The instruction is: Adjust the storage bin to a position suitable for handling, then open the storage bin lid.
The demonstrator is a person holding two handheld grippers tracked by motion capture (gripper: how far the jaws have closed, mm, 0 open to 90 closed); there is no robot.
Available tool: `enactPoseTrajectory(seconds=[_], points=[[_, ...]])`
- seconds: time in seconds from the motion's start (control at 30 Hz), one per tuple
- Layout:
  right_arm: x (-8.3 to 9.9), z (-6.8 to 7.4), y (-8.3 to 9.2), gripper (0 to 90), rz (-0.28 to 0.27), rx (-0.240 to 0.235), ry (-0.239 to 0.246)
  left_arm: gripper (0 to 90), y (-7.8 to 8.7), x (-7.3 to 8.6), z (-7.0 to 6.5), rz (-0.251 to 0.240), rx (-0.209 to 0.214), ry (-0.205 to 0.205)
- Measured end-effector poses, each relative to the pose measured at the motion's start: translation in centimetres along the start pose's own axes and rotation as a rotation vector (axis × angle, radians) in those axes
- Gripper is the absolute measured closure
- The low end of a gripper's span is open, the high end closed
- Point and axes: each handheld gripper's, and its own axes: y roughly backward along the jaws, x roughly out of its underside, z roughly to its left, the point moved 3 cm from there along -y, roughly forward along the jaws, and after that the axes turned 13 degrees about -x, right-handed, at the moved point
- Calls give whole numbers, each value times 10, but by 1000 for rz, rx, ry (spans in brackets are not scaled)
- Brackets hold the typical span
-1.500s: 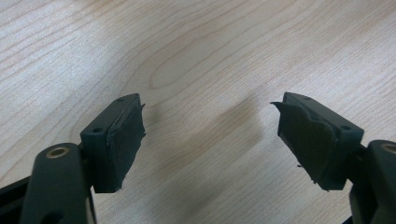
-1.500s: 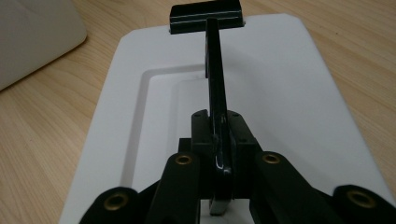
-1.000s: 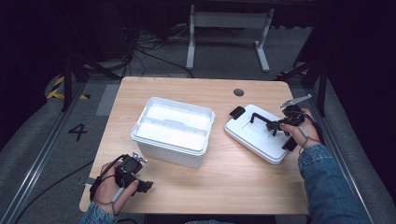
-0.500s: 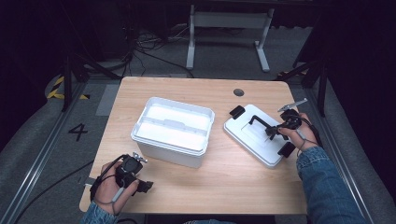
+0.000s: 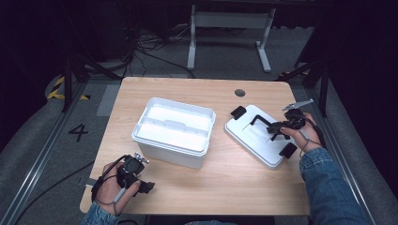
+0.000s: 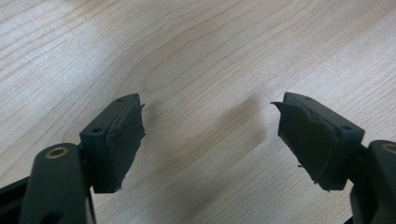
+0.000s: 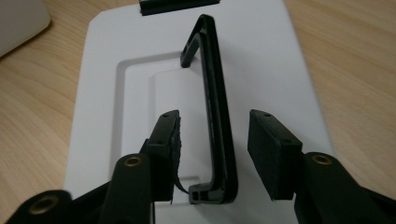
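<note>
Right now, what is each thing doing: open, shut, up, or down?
White storage box: open, lid off.
White lid: flat on the table, beside the box.
Black lid handle: raised upright.
Left hand-held gripper: open, holding nothing.
Right hand-held gripper: open, straddling the handle.

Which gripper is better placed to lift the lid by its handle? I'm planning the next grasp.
Right. The right gripper is open with its fingers either side of the lid's black handle. The left gripper is open over bare table, beyond the white bin.

Bright table, dark surroundings, mild blur
</note>
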Motion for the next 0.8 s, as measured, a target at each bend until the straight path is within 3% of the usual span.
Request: enactPoseTrajectory(seconds=[0.1, 0.33, 0.8], points=[[-2, 2, 6, 526, -27, 22, 7, 234, -1, -1, -1, 4, -3, -3], [-9, 18, 17, 515, -78, 14, 53, 233, 0, 1, -1, 2, -6, -2], [-8, 82, 33, 509, -114, -100, 171, 234, 2, 6, 0, -3, -7, 10]])
